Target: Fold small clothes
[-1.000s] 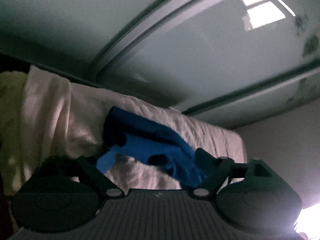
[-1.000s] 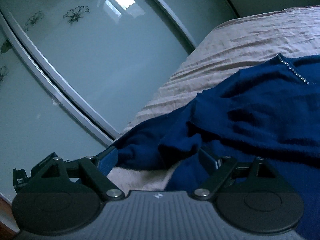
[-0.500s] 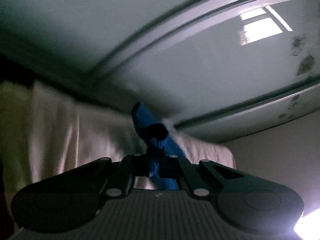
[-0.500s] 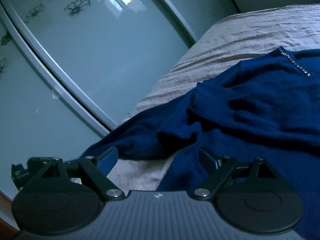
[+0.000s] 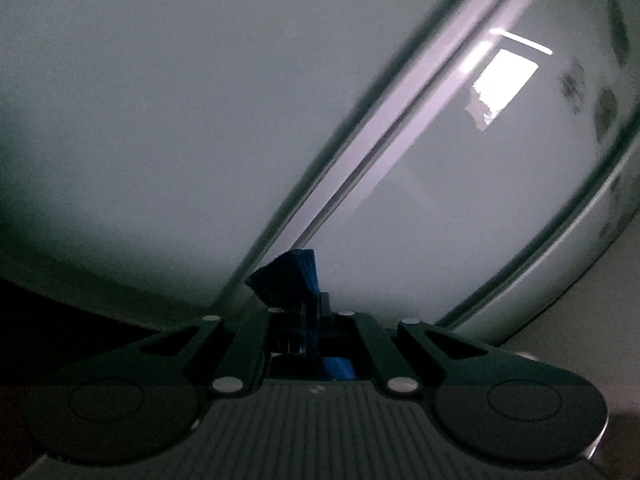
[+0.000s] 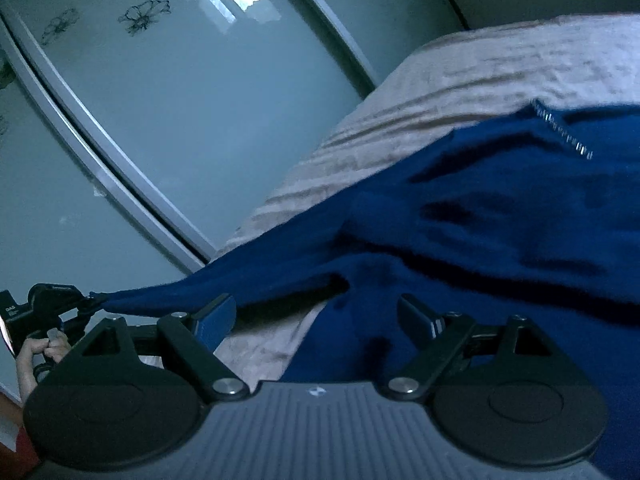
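Observation:
A dark blue sweater with a sparkly strip at its neckline lies rumpled on a bed's beige sheet. One corner of it is drawn out taut to the far left, where my left gripper pinches its tip, with a hand holding that tool. In the left wrist view the left gripper is shut on the cloth, and a blue tuft sticks out past the fingers. My right gripper stands open just above the sweater's near edge, with nothing gripped between its fingers.
Frosted glass wardrobe doors with flower prints and grey metal frames stand close beside the bed's left edge. The same doors fill the left wrist view. Bare sheet stretches behind the sweater.
The left gripper shut on the blue cloth, then rose and rolled, so the bed dropped out of its view. The sweater's corner is now stretched out to the left. The right gripper stayed put.

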`<state>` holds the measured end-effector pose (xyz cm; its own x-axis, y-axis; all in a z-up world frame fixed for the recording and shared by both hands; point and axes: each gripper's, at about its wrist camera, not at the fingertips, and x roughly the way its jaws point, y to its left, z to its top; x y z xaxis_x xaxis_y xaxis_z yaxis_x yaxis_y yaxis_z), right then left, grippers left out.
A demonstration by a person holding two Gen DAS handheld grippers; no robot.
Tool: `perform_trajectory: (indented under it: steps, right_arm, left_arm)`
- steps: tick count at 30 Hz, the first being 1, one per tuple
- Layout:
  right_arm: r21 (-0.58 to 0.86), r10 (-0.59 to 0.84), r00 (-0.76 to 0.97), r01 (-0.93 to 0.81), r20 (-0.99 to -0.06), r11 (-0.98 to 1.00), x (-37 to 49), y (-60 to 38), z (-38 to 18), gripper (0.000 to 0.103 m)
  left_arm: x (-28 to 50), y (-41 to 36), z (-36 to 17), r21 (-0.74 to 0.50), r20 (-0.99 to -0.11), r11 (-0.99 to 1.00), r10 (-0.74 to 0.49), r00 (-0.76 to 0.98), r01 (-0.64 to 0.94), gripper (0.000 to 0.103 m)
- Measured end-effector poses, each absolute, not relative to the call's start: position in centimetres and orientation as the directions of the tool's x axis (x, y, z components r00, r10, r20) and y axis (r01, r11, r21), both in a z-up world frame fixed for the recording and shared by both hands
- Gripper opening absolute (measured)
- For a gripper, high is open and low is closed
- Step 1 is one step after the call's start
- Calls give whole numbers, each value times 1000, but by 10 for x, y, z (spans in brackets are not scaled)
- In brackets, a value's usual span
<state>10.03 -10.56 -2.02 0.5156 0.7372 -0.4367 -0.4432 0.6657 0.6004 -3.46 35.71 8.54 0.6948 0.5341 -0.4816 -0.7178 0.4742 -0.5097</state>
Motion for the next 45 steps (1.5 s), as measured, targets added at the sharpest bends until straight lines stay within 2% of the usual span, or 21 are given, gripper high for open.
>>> perform_trajectory:
  steps: [5, 9, 14, 16, 19, 24, 28, 32, 37, 42, 45]
  right_arm:
    - [582, 700, 569, -418, -431, 698, 118, -117, -21, 89]
    - [565, 659, 549, -362, -514, 742, 141, -123, -36, 92]
    - [565, 685, 603, -423, -408, 709, 124, -143, -13, 94]
    - [529, 639, 634, -394, -435, 751, 125, -153, -10, 97]
    - [503, 537, 655, -266, -532, 823, 131, -175, -17, 97]
    - [551, 482, 711, -160, -511, 819, 116, -229, -26, 98]
    - [547, 432, 743, -105, -512, 830, 102, -261, -26, 98]
    - [522, 372, 762, -52, -530, 851, 89, -288, -27, 98]
    - [415, 276, 776, -20, -567, 910, 74, -305, -31, 99]
    - [227, 145, 777, -2, -612, 974, 66, -302, -33, 99]
    - [186, 111, 784, 7, -611, 982, 54, -304, -33, 99]
  left_arm:
    - [-17, 336, 100, -463, -466, 527, 539, 702, -712, 2]
    - [-3, 326, 108, -442, -447, 577, 523, 726, -687, 2]
    - [29, 290, 125, -398, -400, 668, 491, 774, -629, 2]
    - [50, 268, 134, -395, -386, 707, 451, 805, -586, 2]
    - [84, 230, 143, -374, -378, 780, 366, 851, -501, 2]
    - [140, 153, 150, -285, -374, 901, 208, 904, -326, 2]
    - [174, 88, 144, -260, -380, 941, 106, 919, -216, 2]
    - [197, 32, 128, -228, -422, 967, 4, 907, -111, 2]
    - [185, -49, 95, -159, -494, 987, -108, 863, 33, 2]
    - [176, -108, 71, -130, -529, 979, -201, 824, 155, 2]
    - [171, -133, 64, -123, -542, 968, -250, 803, 219, 2]
